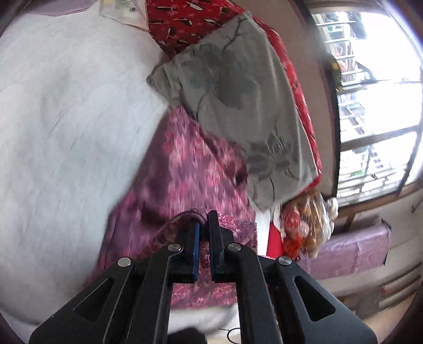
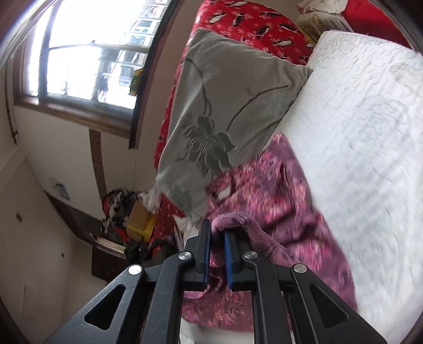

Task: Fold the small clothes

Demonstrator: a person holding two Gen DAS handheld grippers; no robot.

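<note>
- A purple-pink patterned garment [image 1: 185,169] is lying stretched across a white quilted bed cover [image 1: 66,119]; its long axis is running from the near edge of the bed toward a grey flower-print cushion [image 1: 238,100], its far end tucking under that cushion.
- The left gripper [image 1: 203,232] is pinching a rolled hem of the garment at its near end, jaws clenched on the cloth; the right gripper [image 2: 217,238] is clamping another bunched fold of the same hem.
- A red penguin-print blanket [image 2: 251,23] is lying behind the cushion; a wide stretch of white cover is lying bare along one side of the garment; a window [image 2: 92,53] is showing beyond the bed's other edge.
</note>
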